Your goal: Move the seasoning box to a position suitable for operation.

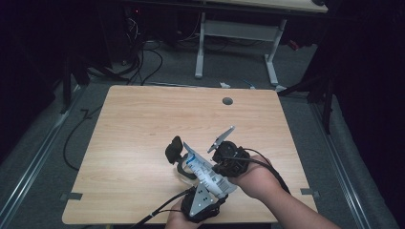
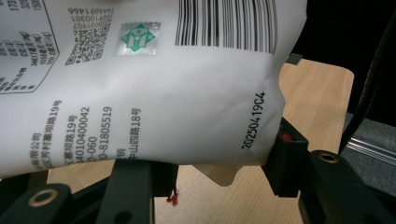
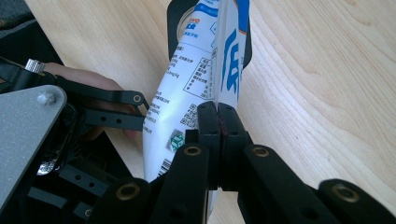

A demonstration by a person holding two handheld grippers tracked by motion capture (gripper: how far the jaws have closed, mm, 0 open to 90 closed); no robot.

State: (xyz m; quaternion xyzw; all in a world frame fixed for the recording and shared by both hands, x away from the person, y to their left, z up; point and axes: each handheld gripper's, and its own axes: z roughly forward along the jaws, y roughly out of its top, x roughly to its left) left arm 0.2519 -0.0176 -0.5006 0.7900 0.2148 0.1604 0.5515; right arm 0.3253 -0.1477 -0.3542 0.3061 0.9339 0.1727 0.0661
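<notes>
I count 1 white pouch (image 1: pixel 206 172) with blue print, 1 black round object (image 1: pixel 174 150), and my 2 tongs. My right tongs (image 3: pixel 218 122) are pressed tight together on a thin edge of the pouch, so that the blue-lettered film rises straight out from between the tips. My left tongs (image 2: pixel 219 163) stand wide, 1 jaw on each side of the pouch's barcode end, which bulges between them; whether they press it or only flank it I cannot tell. In the high view the left tongs (image 1: pixel 203 202) sit nearest me and the right tongs (image 1: pixel 229 160) just beyond, the pouch slanting between them. Past the tips of my right tongs the pouch's far end lies over the black round object, which sits just ahead of both tools.

The table (image 1: pixel 143 119) has 1 small grey round plug (image 1: pixel 228 101) well ahead near its far edge. Both tongs work close to the near edge, my left one almost at it. Ahead and to my left lies broad bare wood; to my right there is less.
</notes>
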